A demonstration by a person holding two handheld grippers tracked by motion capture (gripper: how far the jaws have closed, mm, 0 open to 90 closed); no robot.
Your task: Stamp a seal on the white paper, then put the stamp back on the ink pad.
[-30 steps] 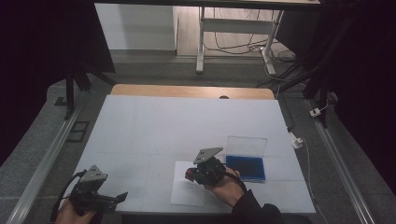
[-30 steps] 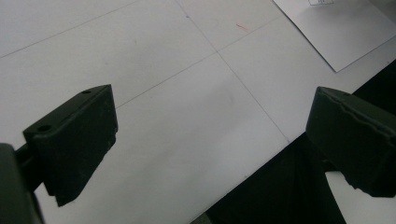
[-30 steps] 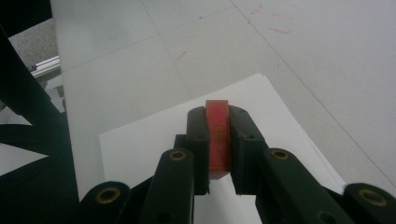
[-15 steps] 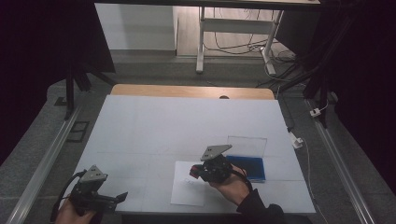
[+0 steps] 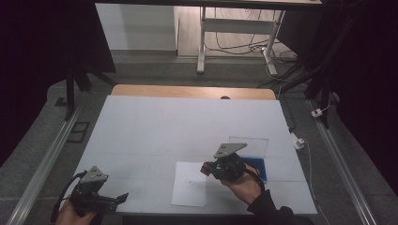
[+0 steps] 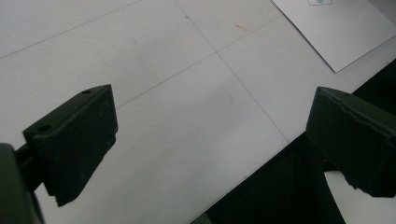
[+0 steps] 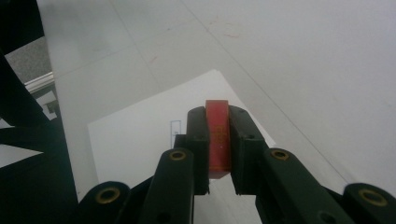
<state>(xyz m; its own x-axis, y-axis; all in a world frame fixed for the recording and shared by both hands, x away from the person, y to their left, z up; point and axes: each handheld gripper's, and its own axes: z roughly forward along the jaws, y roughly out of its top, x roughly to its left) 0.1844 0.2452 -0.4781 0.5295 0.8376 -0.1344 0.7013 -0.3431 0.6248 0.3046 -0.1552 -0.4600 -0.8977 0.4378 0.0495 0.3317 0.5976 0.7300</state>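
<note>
The small blue mark on the sheet of paper [image 5: 190,183] is too faint to read, and the right hand [image 5: 244,183] hides part of the blue tray [image 5: 261,168] beside the paper. The right gripper [image 7: 218,135] is clamped on a red block [image 7: 217,137], held above the paper's far edge. The left gripper [image 6: 210,140], jaws wide apart and holding nothing, hovers over the table [image 5: 187,122] left of the paper.

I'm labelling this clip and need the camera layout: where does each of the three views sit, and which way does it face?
High view: above the person's side, facing forward and down on the table; both hands show.
Left gripper view: rides the left gripper, open jaws over the table edge.
Right gripper view: rides the right gripper, shut on a red block.
All three views show the paper sheet.
</note>
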